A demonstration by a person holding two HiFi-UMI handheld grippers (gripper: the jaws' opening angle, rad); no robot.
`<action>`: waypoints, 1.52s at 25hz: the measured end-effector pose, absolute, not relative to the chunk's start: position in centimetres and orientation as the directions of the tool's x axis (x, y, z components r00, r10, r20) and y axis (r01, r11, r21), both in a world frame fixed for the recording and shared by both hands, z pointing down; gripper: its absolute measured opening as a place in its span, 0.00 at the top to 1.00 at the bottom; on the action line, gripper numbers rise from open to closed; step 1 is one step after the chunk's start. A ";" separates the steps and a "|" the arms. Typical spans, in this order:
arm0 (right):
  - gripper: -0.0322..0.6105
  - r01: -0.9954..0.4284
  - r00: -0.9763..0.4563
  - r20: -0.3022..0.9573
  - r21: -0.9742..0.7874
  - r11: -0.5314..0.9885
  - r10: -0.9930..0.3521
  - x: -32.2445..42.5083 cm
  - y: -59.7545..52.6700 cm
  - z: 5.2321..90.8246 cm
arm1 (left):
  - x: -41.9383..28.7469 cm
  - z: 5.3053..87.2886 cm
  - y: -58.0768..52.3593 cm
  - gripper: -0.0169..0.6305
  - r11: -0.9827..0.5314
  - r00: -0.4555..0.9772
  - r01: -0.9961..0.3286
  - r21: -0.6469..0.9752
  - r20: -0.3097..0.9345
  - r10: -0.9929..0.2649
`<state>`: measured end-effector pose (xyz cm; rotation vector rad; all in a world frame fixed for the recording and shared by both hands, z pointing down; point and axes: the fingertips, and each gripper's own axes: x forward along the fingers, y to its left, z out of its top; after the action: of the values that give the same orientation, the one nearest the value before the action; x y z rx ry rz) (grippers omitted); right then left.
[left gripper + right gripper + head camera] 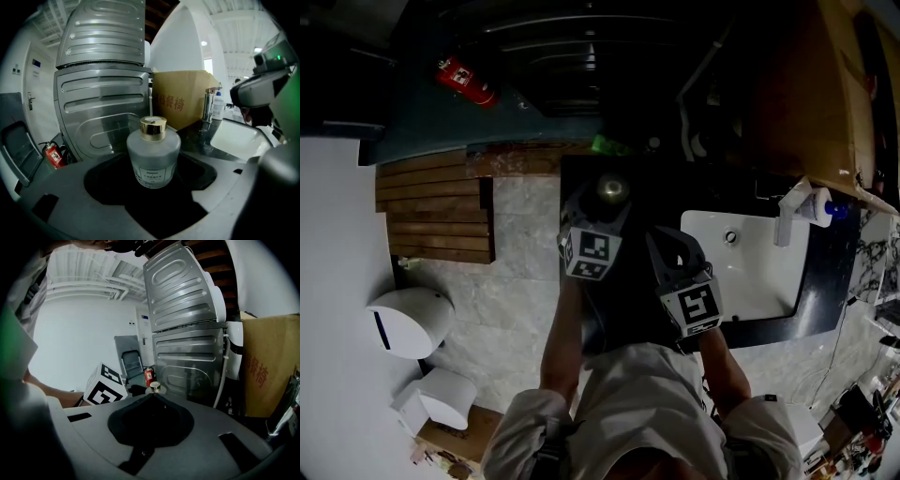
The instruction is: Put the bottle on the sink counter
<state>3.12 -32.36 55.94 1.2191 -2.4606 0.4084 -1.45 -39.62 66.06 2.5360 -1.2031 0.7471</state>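
A frosted glass bottle (153,157) with a gold cap (153,128) stands upright in the dark hollow between the jaws of my left gripper (152,190), which is shut on it. In the head view the gold cap (612,190) shows just ahead of the left gripper (600,211), over dark floor left of the sink. The white sink basin (750,272) sits in a black counter (828,281) to the right. My right gripper (667,246) hangs beside the left one, shut with nothing in it; its jaws meet at a point (152,394), with the gold cap (155,387) just beyond.
A faucet (787,217) and a small bottle (821,208) stand at the sink's far rim. A cardboard box (185,98) and a ribbed metal machine (103,93) rise behind. A red fire extinguisher (467,82), wooden slats (436,208) and white bins (411,321) lie left.
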 end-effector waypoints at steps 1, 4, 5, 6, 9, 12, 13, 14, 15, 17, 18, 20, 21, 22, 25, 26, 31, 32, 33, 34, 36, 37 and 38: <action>0.95 -0.805 -0.561 0.441 -0.095 0.585 -0.701 3.1 -32.2 55.9 | -1.7 66.1 -39.4 0.46 -0.630 0.529 -0.776 -0.003 0.541 -0.654; 0.95 -0.805 -0.561 0.439 -0.091 0.587 -0.702 2.8 -31.7 55.7 | -2.4 66.0 -38.6 0.46 -0.619 0.520 -0.786 0.000 0.542 -0.660; 0.95 -0.804 -0.562 0.438 -0.089 0.588 -0.702 2.7 -31.5 55.6 | -2.7 65.9 -38.4 0.46 -0.615 0.518 -0.788 0.001 0.541 -0.663; 0.95 -0.804 -0.562 0.437 -0.088 0.589 -0.702 2.6 -31.4 55.5 | -2.9 65.7 -38.2 0.46 -0.612 0.516 -0.791 0.001 0.538 -0.666; 0.95 -0.803 -0.562 0.435 -0.083 0.590 -0.703 2.4 -30.7 55.3 | -3.5 65.0 -37.5 0.46 -0.603 0.514 -0.798 0.004 0.528 -0.676; 0.95 -0.804 -0.560 0.432 -0.075 0.590 -0.707 2.2 -30.2 54.9 | -4.0 63.9 -36.8 0.47 -0.600 0.519 -0.800 0.008 0.510 -0.686; 0.95 -0.804 -0.560 0.430 -0.073 0.591 -0.709 2.2 -30.0 54.8 | -4.1 63.5 -36.6 0.47 -0.599 0.522 -0.801 0.011 0.503 -0.689; 0.95 -0.804 -0.560 0.426 -0.071 0.591 -0.711 2.2 -29.9 54.7 | -4.3 63.0 -36.3 0.47 -0.598 0.525 -0.801 0.014 0.496 -0.692; 0.95 -0.804 -0.561 0.420 -0.071 0.591 -0.713 2.2 -29.7 54.4 | -4.4 62.5 -36.0 0.47 -0.598 0.529 -0.801 0.018 0.488 -0.694; 0.95 -0.803 -0.567 0.399 -0.074 0.591 -0.720 2.2 -29.5 53.8 | -4.5 61.4 -35.5 0.47 -0.601 0.540 -0.799 0.025 0.471 -0.698; 0.95 -0.803 -0.570 0.389 -0.073 0.592 -0.724 2.2 -29.4 53.5 | -4.6 60.8 -35.2 0.47 -0.605 0.548 -0.796 0.029 0.462 -0.698; 0.95 -0.800 -0.574 0.373 -0.068 0.596 -0.729 2.3 -29.2 52.8 | -4.6 59.6 -34.5 0.47 -0.615 0.565 -0.788 0.037 0.443 -0.696; 0.95 -0.798 -0.577 0.365 -0.063 0.599 -0.731 2.3 -29.1 52.4 | -4.6 58.9 -34.2 0.47 -0.620 0.573 -0.784 0.041 0.432 -0.696; 0.95 -0.796 -0.580 0.357 -0.058 0.602 -0.732 2.3 -29.0 52.1 | -4.6 58.3 -33.9 0.47 -0.623 0.580 -0.781 0.045 0.419 -0.698; 0.95 -0.793 -0.586 0.333 -0.045 0.608 -0.739 2.2 -28.7 50.9 | -4.7 56.2 -33.1 0.56 -0.624 0.589 -0.780 0.039 0.382 -0.712; 0.95 -0.791 -0.588 0.324 -0.043 0.610 -0.741 2.2 -28.6 50.5 | -4.7 55.6 -32.8 0.58 -0.625 0.591 -0.780 0.036 0.371 -0.716; 0.95 -0.786 -0.596 0.279 -0.010 0.619 -0.753 2.5 -28.1 48.6 | -5.0 52.1 -31.2 0.74 -0.622 0.602 -0.782 0.042 0.310 -0.736; 0.95 -0.788 -0.595 0.269 -0.006 0.616 -0.758 2.6 -28.0 48.1 | -5.1 51.3 -30.9 0.80 -0.618 0.599 -0.785 0.040 0.298 -0.743; 0.95 -0.790 -0.593 0.259 -0.004 0.613 -0.763 2.8 -28.0 47.6 | -5.3 50.5 -30.6 0.86 -0.613 0.597 -0.789 0.038 0.286 -0.750; 0.95 -0.792 -0.593 0.247 -0.003 0.611 -0.767 2.9 -28.0 47.1 | -5.5 49.7 -30.3 0.91 -0.610 0.596 -0.791 0.038 0.272 -0.756; 0.95 -0.790 -0.597 0.221 0.004 0.613 -0.771 3.1 -27.9 45.9 | -5.7 48.2 -29.7 0.96 -0.611 0.602 -0.791 0.047 0.244 -0.760; 0.95 -0.789 -0.600 0.207 0.004 0.614 -0.773 3.2 -27.8 45.1 | -5.7 47.4 -29.3 0.97 -0.612 0.605 -0.789 0.050 0.231 -0.761; 0.95 -0.787 -0.605 0.192 0.002 0.617 -0.773 3.2 -27.6 44.4 | -5.7 46.8 -29.0 0.97 -0.614 0.608 -0.788 0.049 0.221 -0.763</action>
<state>3.25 -27.62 44.44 1.2977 -2.6658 0.1227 -5.65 -29.00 46.75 2.6885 -1.3047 0.2680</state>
